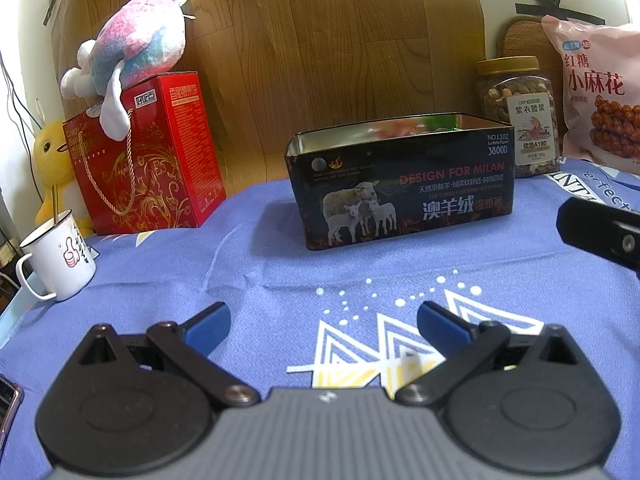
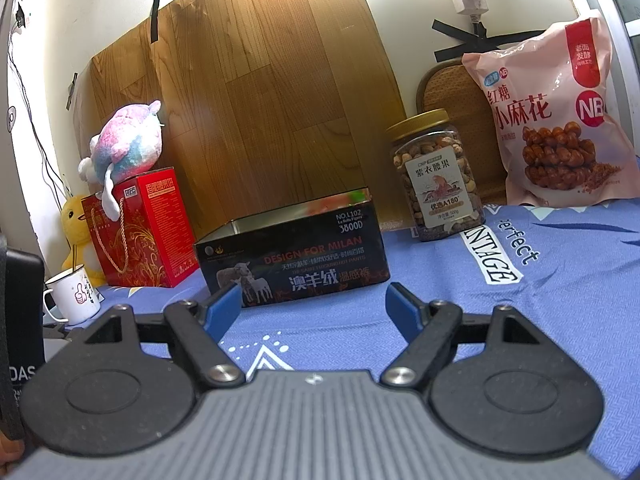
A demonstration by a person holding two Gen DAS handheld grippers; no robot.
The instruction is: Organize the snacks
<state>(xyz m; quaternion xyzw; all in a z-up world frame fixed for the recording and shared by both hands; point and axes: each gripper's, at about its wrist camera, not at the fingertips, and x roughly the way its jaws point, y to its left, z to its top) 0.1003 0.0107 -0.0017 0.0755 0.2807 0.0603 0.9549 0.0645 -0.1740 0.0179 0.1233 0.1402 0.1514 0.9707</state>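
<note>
An open black tin box (image 1: 404, 184) with sheep printed on it stands on the blue cloth; it also shows in the right wrist view (image 2: 294, 258). Colourful items show faintly inside it. A clear jar of nuts (image 1: 520, 116) (image 2: 436, 176) with a gold lid and a pink snack bag (image 1: 600, 92) (image 2: 556, 116) stand behind to the right. A red snack box (image 1: 148, 156) (image 2: 136, 236) stands to the left. My left gripper (image 1: 323, 322) is open and empty, low over the cloth in front of the tin. My right gripper (image 2: 314, 304) is open and empty, near the tin's front.
A pastel plush toy (image 1: 132, 56) lies on the red box, a yellow plush duck (image 1: 52, 160) behind it. A white enamel mug (image 1: 60, 256) stands at the left. A wood-pattern board (image 1: 320, 40) leans on the back wall. The right gripper's black edge (image 1: 600, 228) shows at the right.
</note>
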